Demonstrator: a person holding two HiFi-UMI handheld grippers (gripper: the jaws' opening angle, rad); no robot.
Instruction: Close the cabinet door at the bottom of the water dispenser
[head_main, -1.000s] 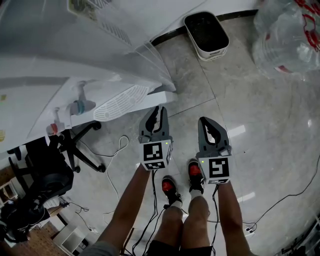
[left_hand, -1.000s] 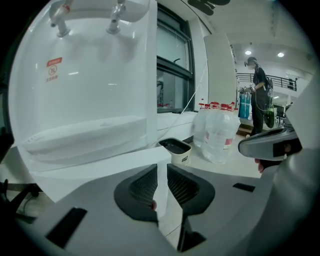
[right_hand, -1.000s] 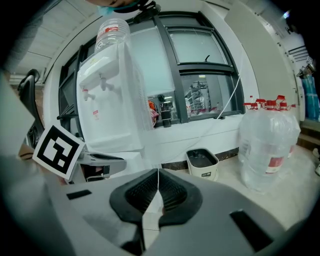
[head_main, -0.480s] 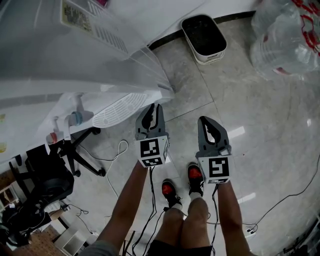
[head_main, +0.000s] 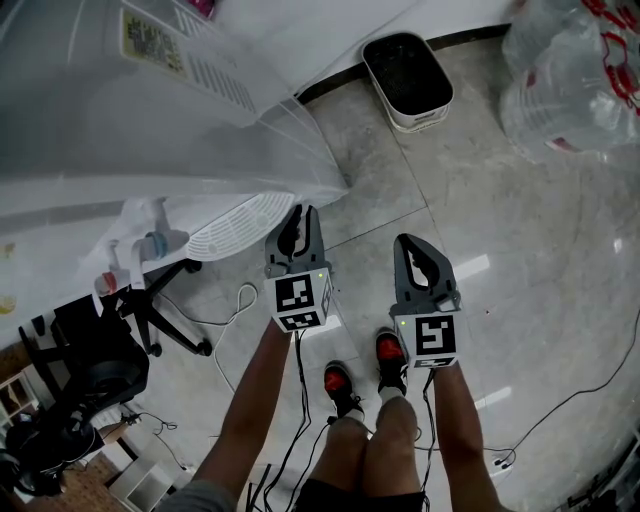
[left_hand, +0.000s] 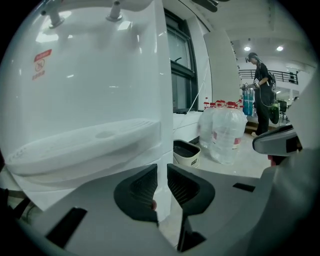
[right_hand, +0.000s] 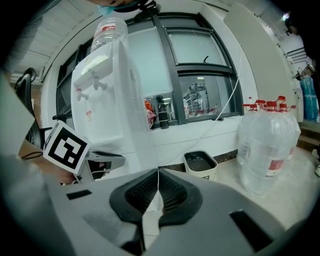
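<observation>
The white water dispenser (head_main: 150, 130) fills the upper left of the head view, with its taps (head_main: 150, 240) and drip tray (head_main: 238, 222) facing me. My left gripper (head_main: 297, 222) reaches in just below the tray's right end. In the left gripper view its jaws (left_hand: 162, 187) stand narrowly apart, pinching the thin white edge of the cabinet door (left_hand: 161, 150) at the dispenser's (left_hand: 90, 100) right corner. From above, the tray hides most of the door. My right gripper (head_main: 414, 248) hangs to the right over the floor with its jaws (right_hand: 158, 192) shut together and holding nothing.
A small open bin (head_main: 408, 78) stands by the wall behind the grippers. Large water bottles (head_main: 575, 80) lie at the top right. An office chair (head_main: 110, 330) and floor cables (head_main: 235, 300) are at the left. A person (left_hand: 261, 95) stands far off.
My left gripper has moved left toward the dispenser. The white door edge that stuck out to the right has swung in with it. The right gripper has stayed put.
</observation>
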